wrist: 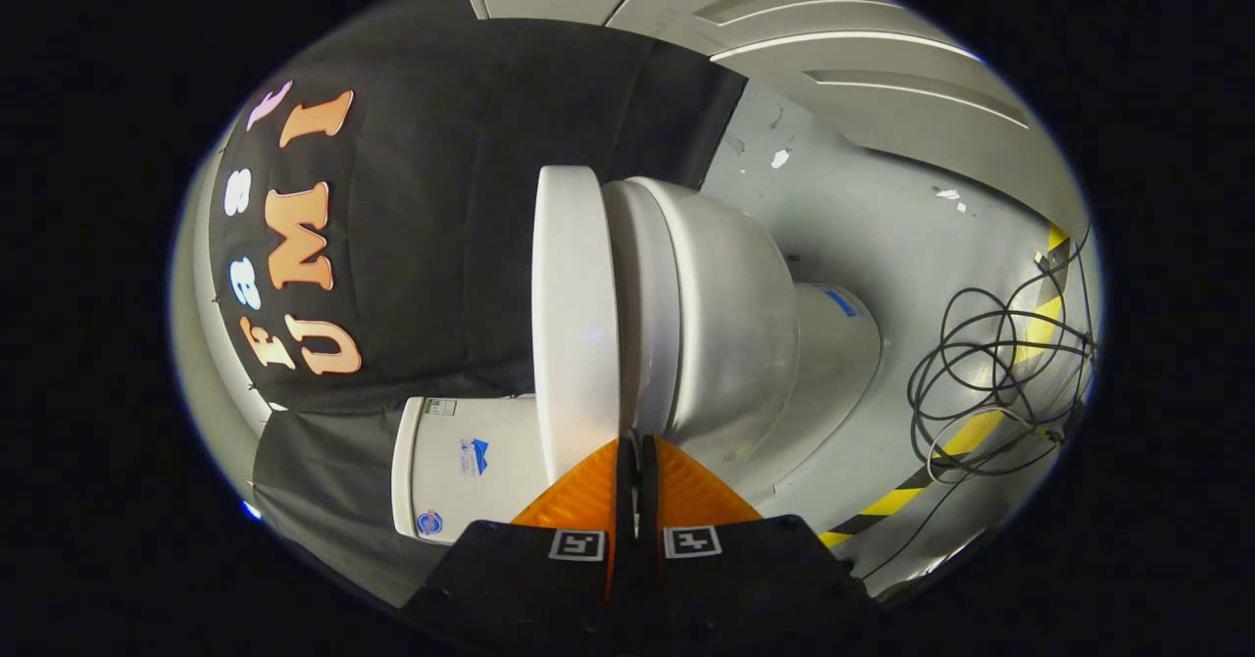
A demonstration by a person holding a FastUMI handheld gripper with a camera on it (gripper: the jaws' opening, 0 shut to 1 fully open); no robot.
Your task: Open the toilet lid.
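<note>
A loose tangle of black cable (990,373) lies on the grey floor (863,216), partly across a yellow-and-black hazard stripe (966,436). Small white scraps (780,158) dot the floor near the pale panelled wall (784,20).

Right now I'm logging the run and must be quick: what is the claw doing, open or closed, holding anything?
Claw: closed, orange fingers together, tips at the toilet lid edge, holding nothing.

No wording you can read here.
Your toilet tank (471,466) carries three small stickers, one green-edged and two with blue marks, all too small to make out. A blue label (839,300) sits on the pedestal, blurred. Each finger (578,500) of your gripper (635,451) bears a square black-and-white marker, not text.
</note>
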